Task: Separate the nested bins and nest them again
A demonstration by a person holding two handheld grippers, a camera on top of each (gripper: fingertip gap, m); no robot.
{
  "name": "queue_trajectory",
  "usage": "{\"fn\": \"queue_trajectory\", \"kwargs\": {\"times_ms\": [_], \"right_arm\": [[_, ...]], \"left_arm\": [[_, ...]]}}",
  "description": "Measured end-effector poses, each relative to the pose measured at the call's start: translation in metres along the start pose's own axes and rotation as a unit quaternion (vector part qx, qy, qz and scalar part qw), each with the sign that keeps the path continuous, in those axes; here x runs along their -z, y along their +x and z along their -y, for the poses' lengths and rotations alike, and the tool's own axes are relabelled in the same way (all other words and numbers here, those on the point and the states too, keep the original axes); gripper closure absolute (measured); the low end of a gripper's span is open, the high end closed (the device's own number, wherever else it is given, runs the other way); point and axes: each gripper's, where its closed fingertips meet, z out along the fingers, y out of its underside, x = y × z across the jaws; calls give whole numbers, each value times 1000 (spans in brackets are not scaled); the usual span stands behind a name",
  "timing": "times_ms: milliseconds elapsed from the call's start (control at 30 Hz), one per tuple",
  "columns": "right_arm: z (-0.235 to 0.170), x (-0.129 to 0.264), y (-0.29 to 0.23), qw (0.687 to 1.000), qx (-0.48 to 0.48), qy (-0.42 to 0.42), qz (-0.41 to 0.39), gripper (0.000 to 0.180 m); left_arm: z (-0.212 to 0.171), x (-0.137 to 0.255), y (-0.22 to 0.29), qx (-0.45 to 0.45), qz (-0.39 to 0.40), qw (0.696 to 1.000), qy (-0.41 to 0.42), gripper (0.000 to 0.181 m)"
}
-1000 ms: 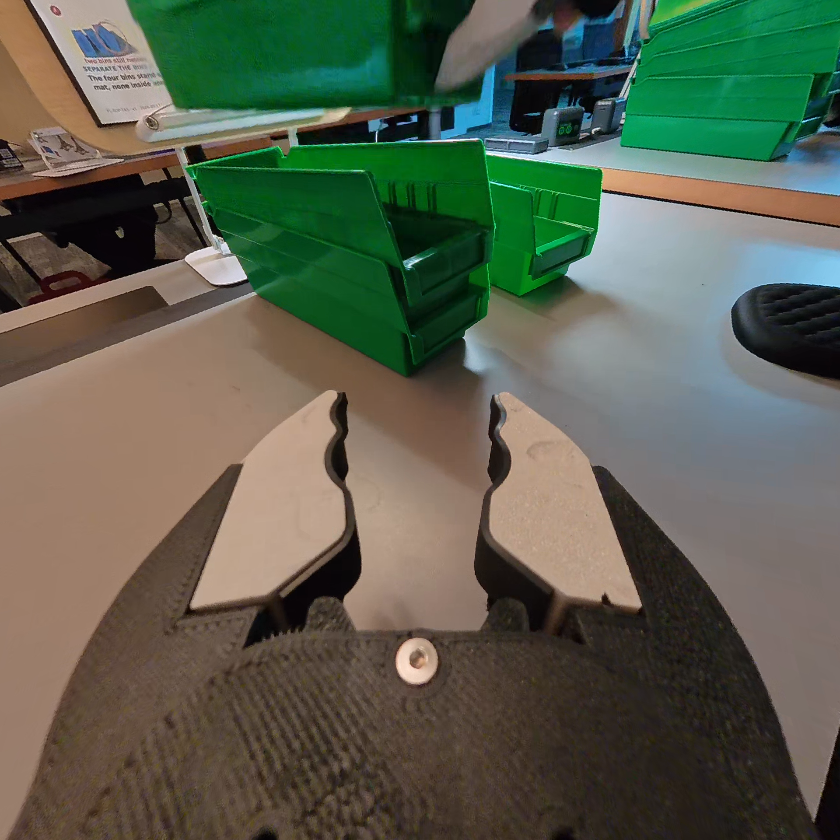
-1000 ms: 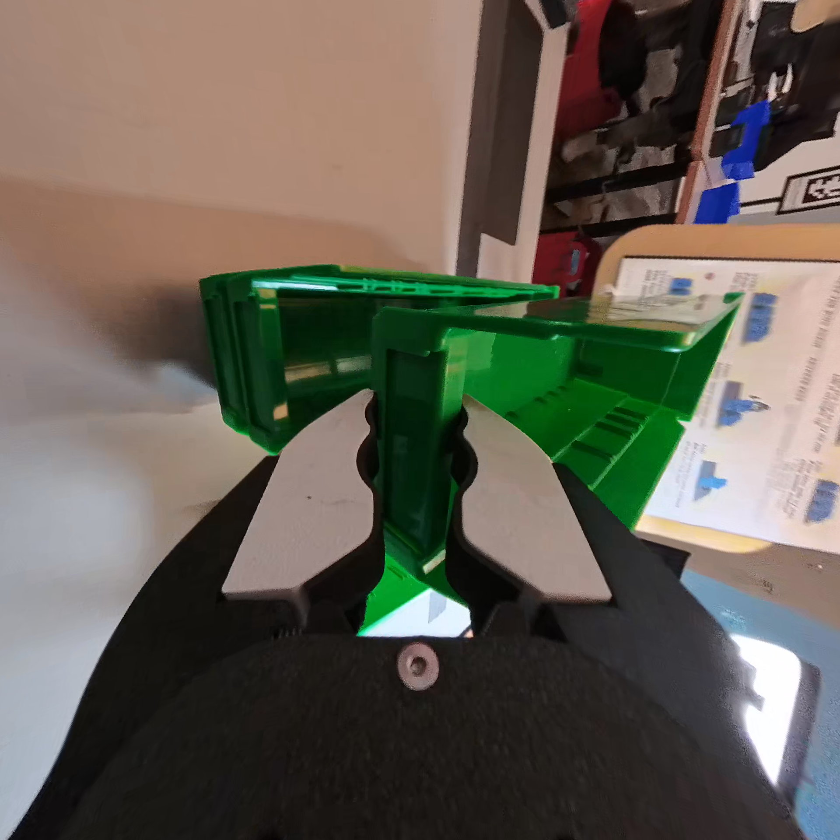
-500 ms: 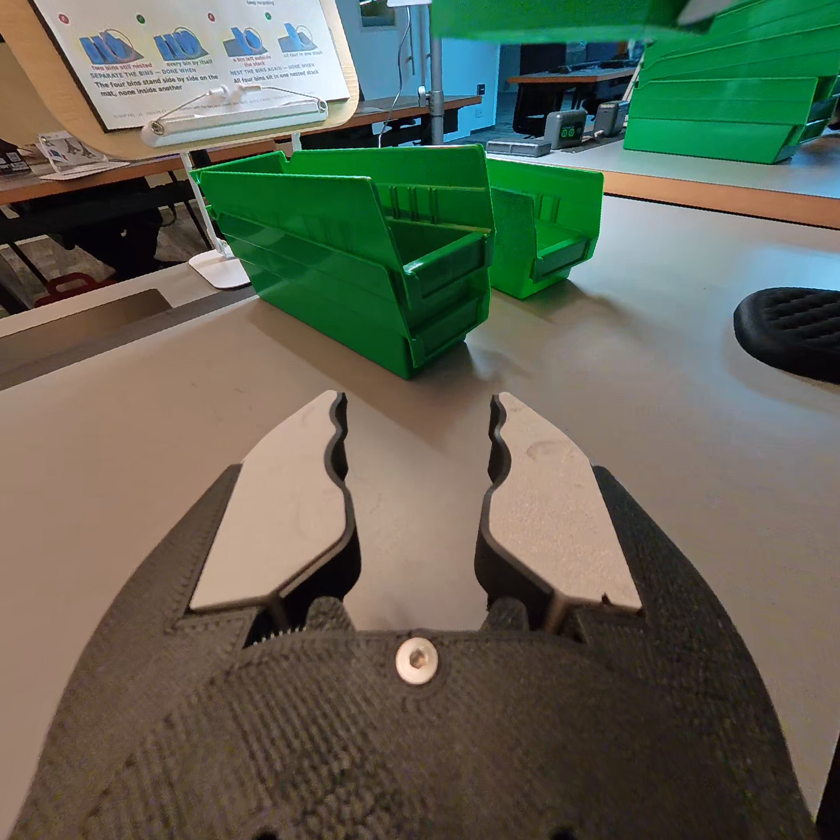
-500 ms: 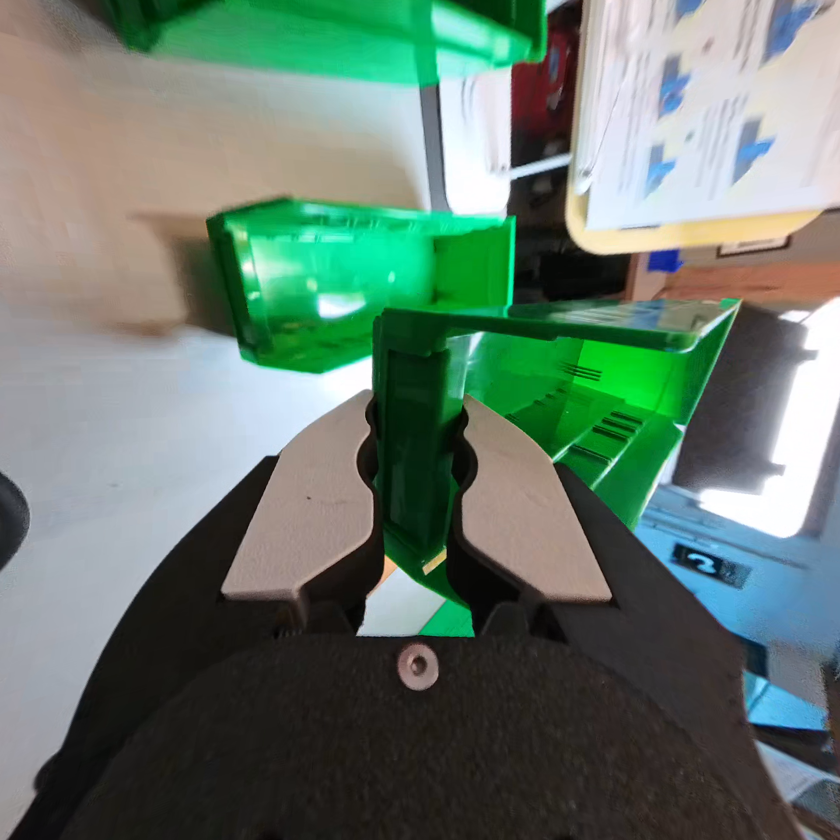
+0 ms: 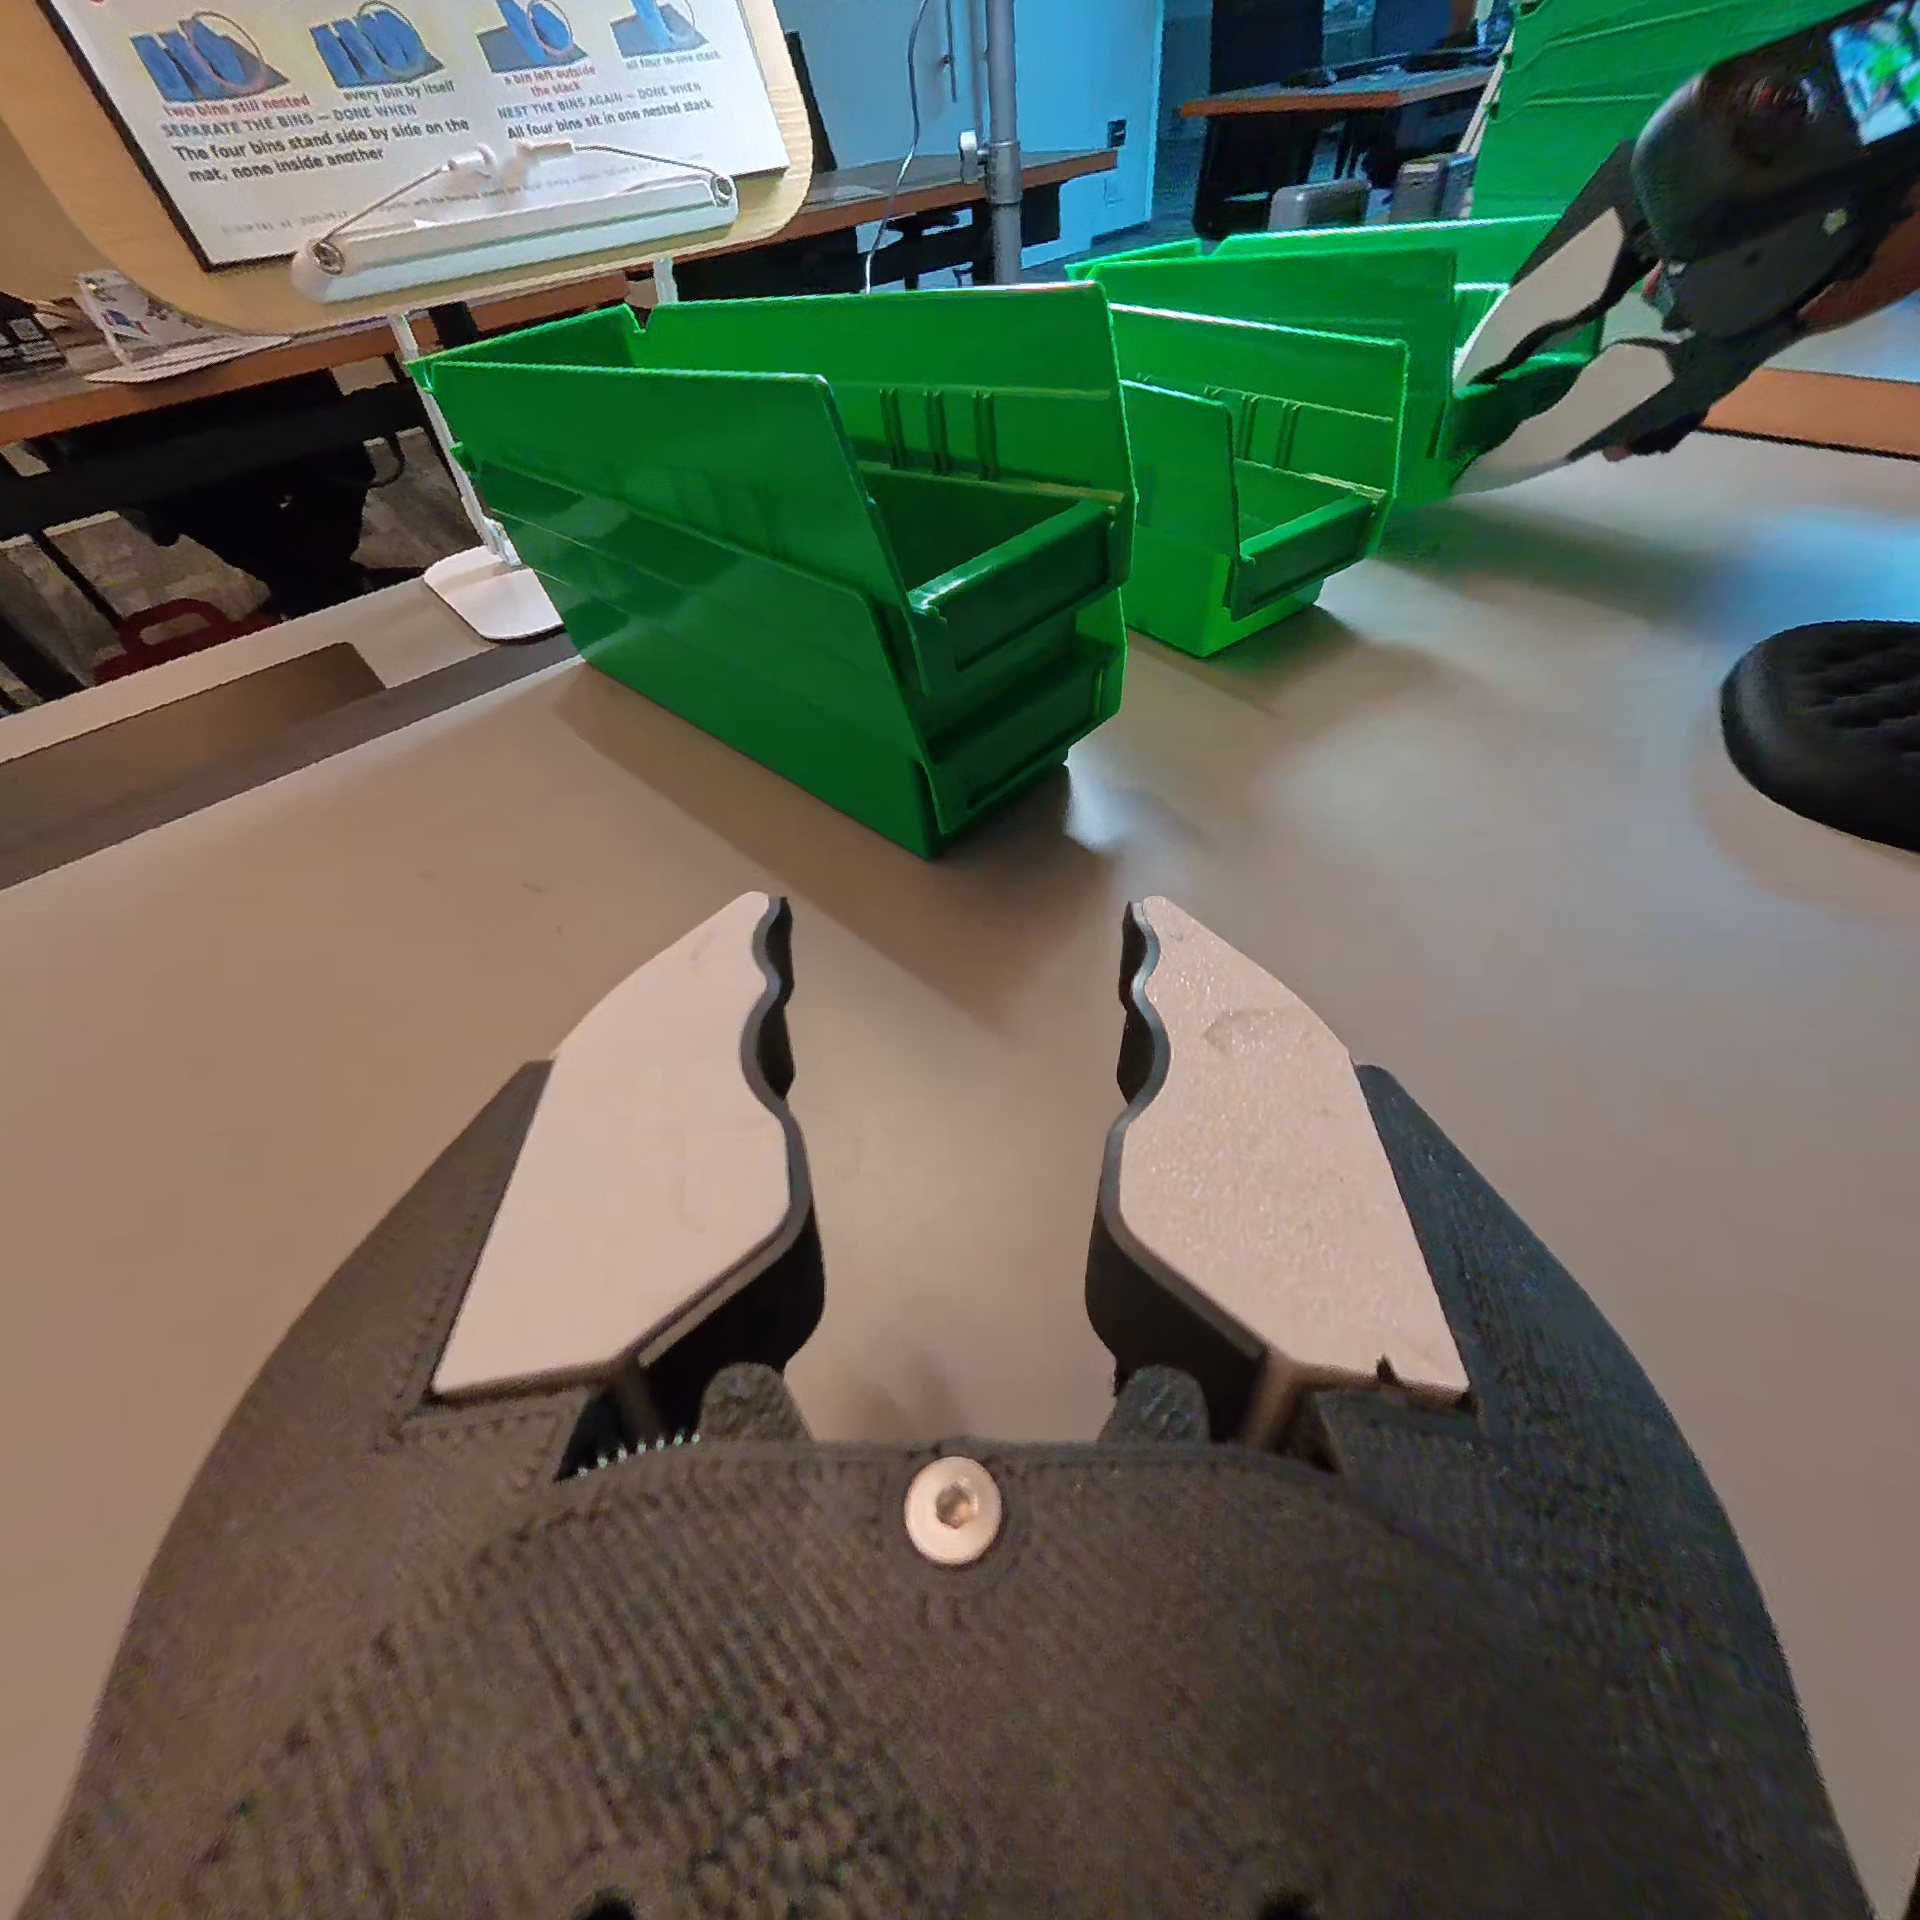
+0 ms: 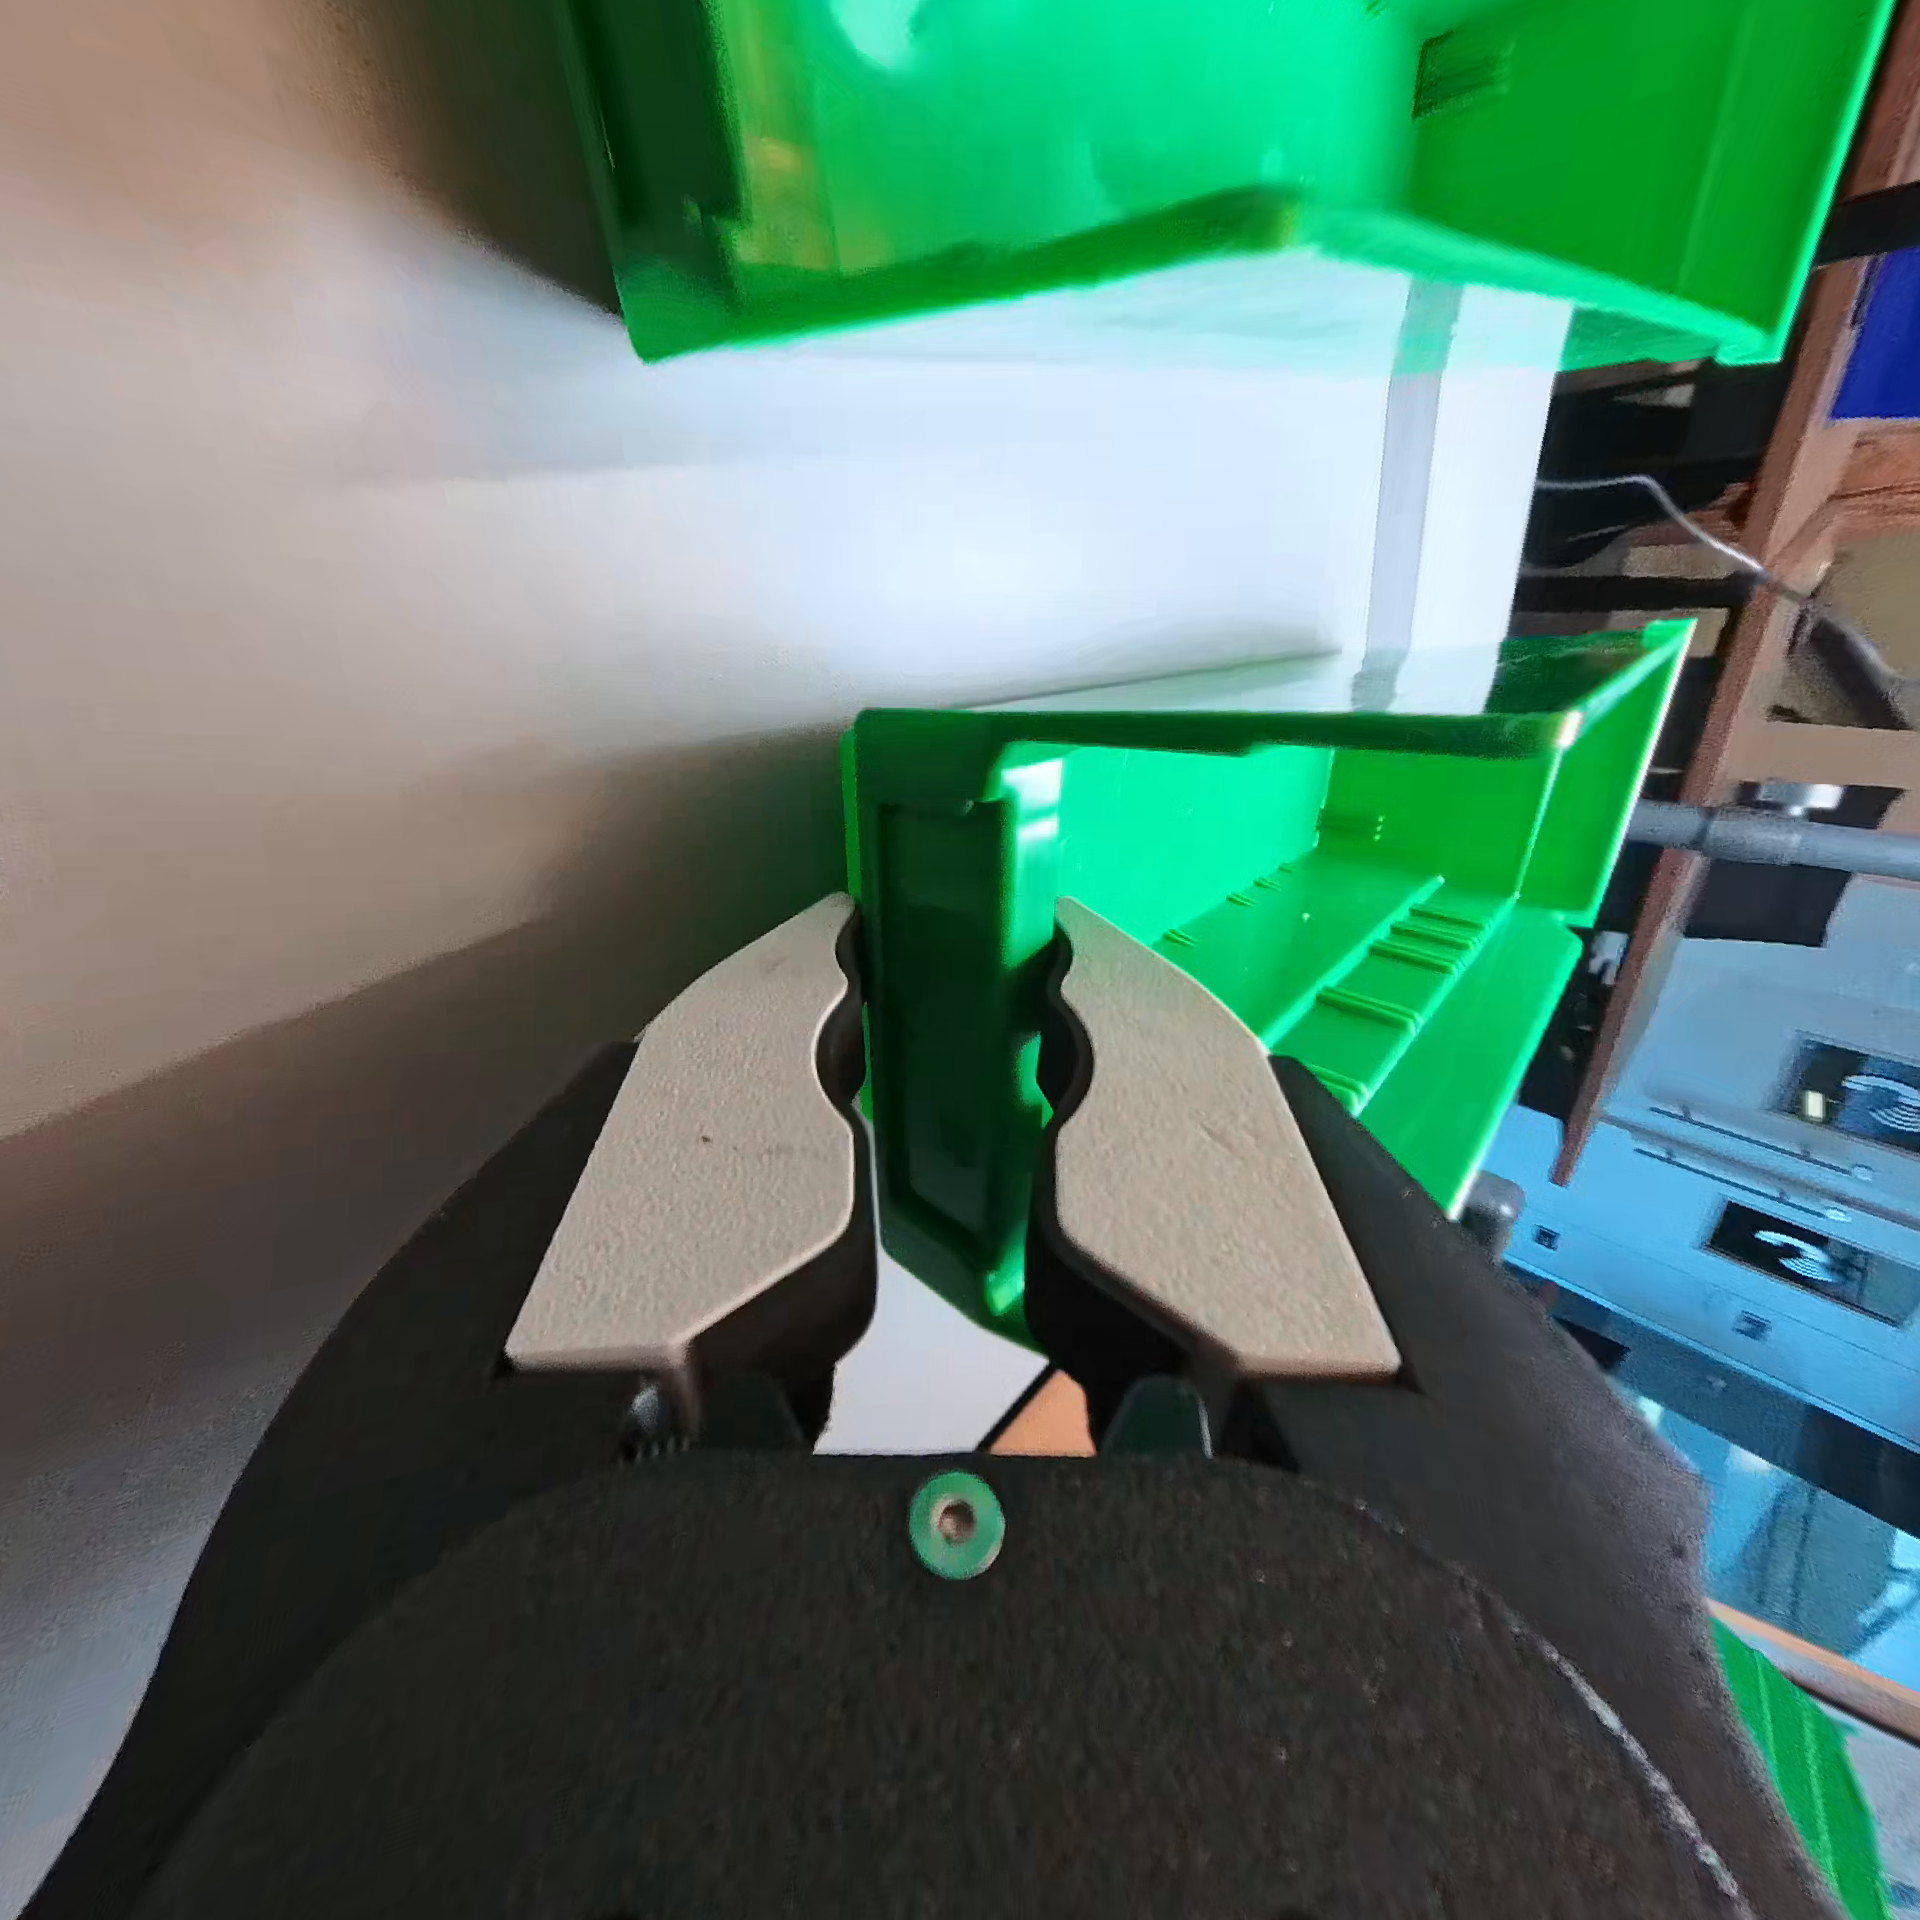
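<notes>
Green bin is held by front lip between jaws of right gripper, pinched tight. Bin is being set on grey table, beside single bin.
Step guessed: bins being spread apart. Two-bin stack is seen straight ahead of left gripper, jaws wide, nothing held.
Next: let go gently, then stack is pulled apart.
Instruction board is seen beyond; desks behind.

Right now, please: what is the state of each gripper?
Left gripper: open, fingers empty, above the table.
Right gripper: shut on the front lip of a green bin.
</notes>
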Motion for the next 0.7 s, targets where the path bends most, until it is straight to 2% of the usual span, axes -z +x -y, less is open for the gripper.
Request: {"fn": "queue_trajectory", "kwargs": {"times_ms": [67, 133, 300, 400, 533, 633, 700], "right_arm": [[-3, -4, 1, 1000, -5, -5, -11, 145], [0, 2, -1, 999, -37, 5, -6, 126], [25, 50, -3, 985, -140, 93, -30, 123], [51, 86, -11, 946, -262, 188, -33, 125], [68, 127, -27, 875, -393, 282, -37, 123], [67, 143, -38, 830, -459, 314, -53, 121], [65, 147, -48, 813, -484, 318, -64, 118]], "left_arm": [[0, -1, 0, 1, 0, 1000, -1, 120], [0, -1, -1, 3, 0, 1000, -1, 120], [2, 0, -1, 4, 0, 1000, 3, 120], [6, 0, 0, -5, 4, 1000, 8, 118], [14, 0, 0, -15, 8, 1000, 10, 117], [23, -4, -1, -25, 7, 1000, 7, 119], [33, -7, -1, -40, 2, 999, 3, 122]]}}
